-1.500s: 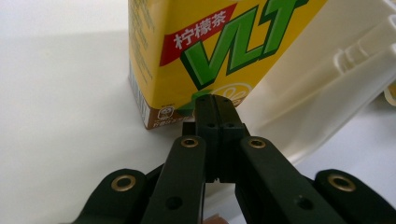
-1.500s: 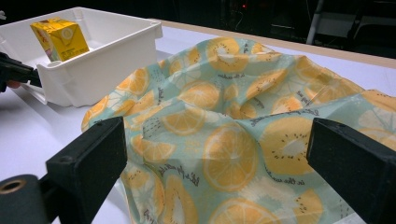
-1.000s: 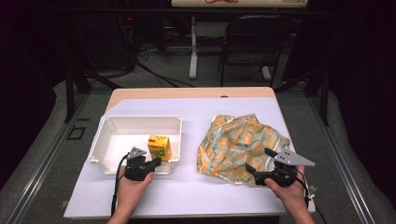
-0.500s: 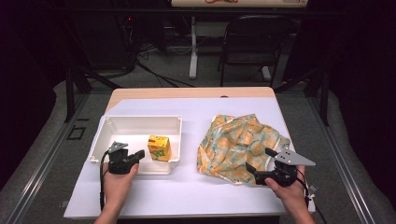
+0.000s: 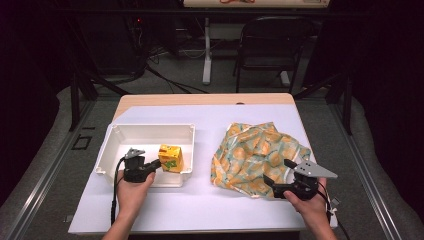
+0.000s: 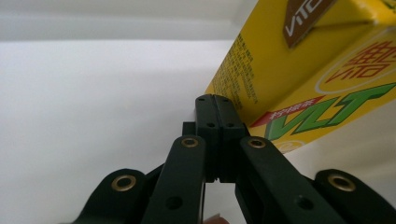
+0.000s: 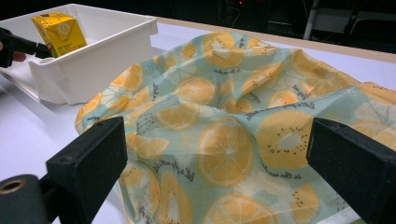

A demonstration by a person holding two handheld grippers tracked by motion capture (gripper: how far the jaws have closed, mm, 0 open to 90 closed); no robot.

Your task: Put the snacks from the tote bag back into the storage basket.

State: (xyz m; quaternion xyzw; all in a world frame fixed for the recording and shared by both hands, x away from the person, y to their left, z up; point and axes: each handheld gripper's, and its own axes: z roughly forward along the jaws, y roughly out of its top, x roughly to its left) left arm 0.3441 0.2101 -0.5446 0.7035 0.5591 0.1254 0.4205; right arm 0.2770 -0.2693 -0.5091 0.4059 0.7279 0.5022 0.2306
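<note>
Left hand-held gripper (image 5: 154, 165): jaws pressed together, empty, tips at yellow juice carton (image 5: 170, 158) inside white plastic bin (image 5: 150, 131); contact hard to judge. Right hand-held gripper (image 5: 280, 172): jaws wide apart, empty, at edge of crumpled fruit-print cloth (image 5: 257, 155) on table (image 5: 200, 112).

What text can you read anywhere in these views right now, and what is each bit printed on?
"VLT": big green letters on the side of the yellow drink carton.
"VIT...": white letters on the carton's brown label, cut off by the frame edge.
Red Chinese characters and the fine black print on the carton: too small or cropped to read.
Cursive script on the fruit-print cloth: too blurred to read.
White tray: no text.
</note>
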